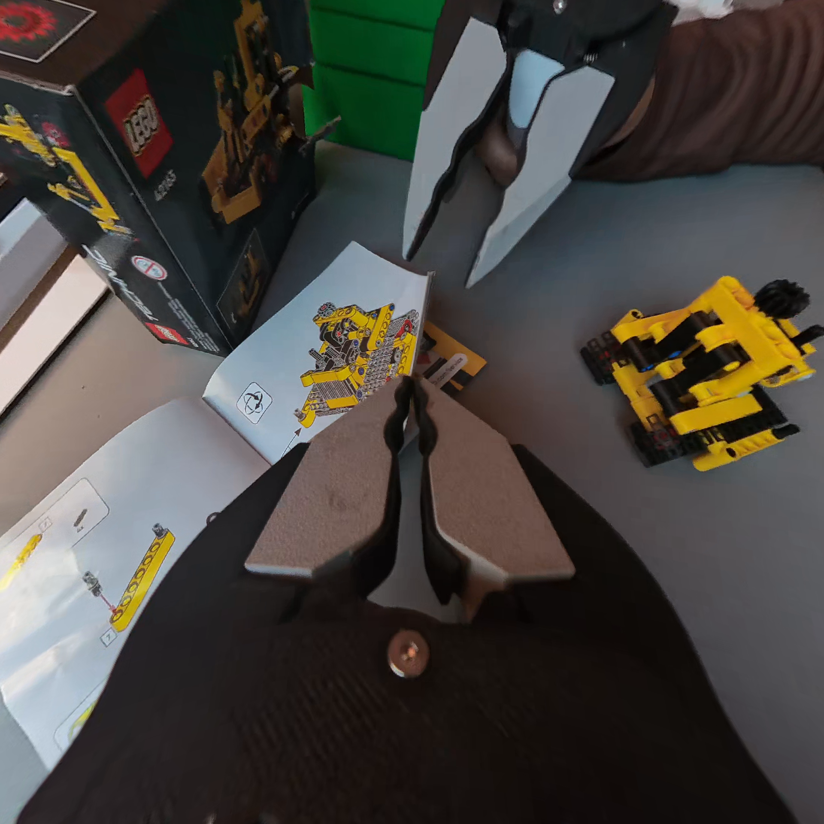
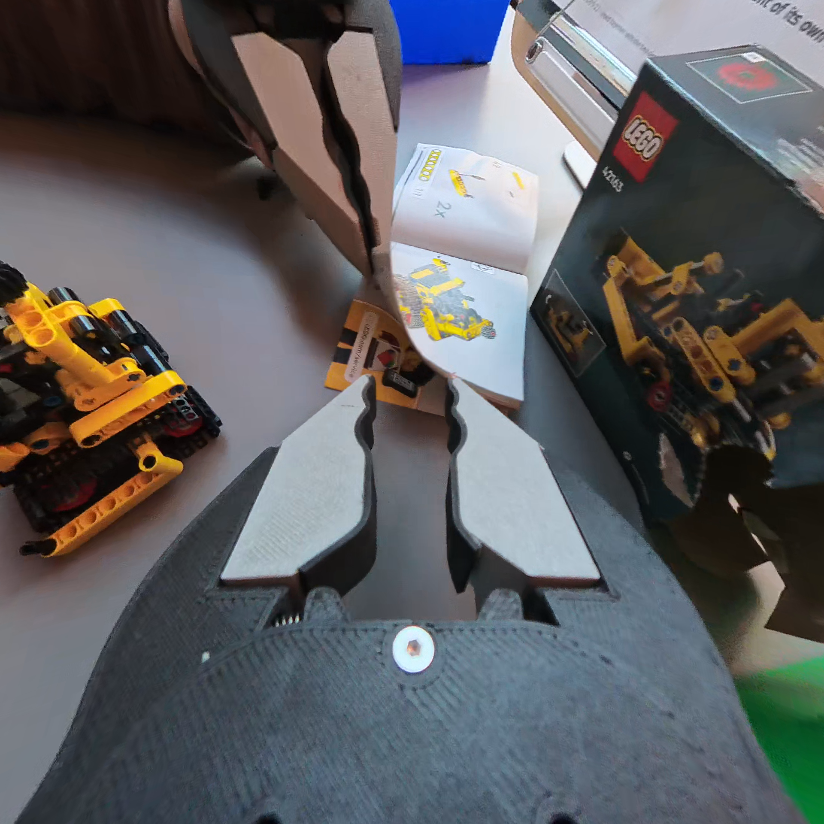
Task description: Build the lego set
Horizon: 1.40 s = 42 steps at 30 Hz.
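Left gripper [image 1: 411,383]: fingers pressed together on the edge of a page of the instruction booklet [image 1: 312,356], lifting it into a curl; in the right wrist view this gripper [image 2: 372,267] comes down from 12 o'clock with the page bent under its tips.
Right gripper [image 2: 410,388]: fingers spread, nothing between them, hovering over the grey table [image 2: 232,249]; in the left wrist view it [image 1: 439,267] hangs at 12 o'clock, tips just above the table [image 1: 579,579].
Lego bulldozer [image 1: 700,374]: at 3 o'clock in the left wrist view, well apart from the booklet [image 2: 463,312]; long axis runs roughly 11 to 5 o'clock.
Same model [image 2: 93,410], right wrist view: at 9 o'clock, with a yellow holed beam along its near low edge.
Set box [image 1: 147,187]: upright at 10 o'clock, just beside the booklet; at 3 o'clock [image 2: 695,290] in the right view.
Leaflet [image 2: 379,356]: yellow, under the lifted page.
Only the right view shows: a blue block [image 2: 446,31] at 12 o'clock.
Only the left view shows: a brown sleeve [image 1: 735,89] at 1 o'clock.
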Tool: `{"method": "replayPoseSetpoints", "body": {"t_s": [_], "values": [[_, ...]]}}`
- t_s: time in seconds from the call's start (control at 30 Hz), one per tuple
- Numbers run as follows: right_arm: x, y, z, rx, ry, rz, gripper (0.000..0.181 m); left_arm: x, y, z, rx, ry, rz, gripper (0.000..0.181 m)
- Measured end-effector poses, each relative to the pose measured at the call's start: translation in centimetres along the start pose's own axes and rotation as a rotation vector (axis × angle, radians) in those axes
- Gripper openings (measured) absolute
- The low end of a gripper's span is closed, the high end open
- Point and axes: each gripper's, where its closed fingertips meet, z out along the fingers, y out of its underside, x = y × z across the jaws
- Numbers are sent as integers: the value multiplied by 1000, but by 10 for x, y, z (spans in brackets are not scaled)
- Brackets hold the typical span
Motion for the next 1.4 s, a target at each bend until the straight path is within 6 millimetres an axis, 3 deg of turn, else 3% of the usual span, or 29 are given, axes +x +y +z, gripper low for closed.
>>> {"method": "replayPoseSetpoints", "body": {"t_s": [0.17, 0.73, 1.07, 1.4], "values": [[-3, 0, 7, -28, 72, -96, 33, -1, 0, -3, 18, 18, -31, 0], [8, 7, 7, -78, 151, -173, 38, 2, 0, -4, 7, 32, -30, 0], [4, 9, 11, -88, 116, -160, 46, 6, 1, -3, 1, 49, -14, 0], [-11, -10, 13, 17, 10, -99, 57, 14, 1, -3, 4, 78, 21, 0]]}}
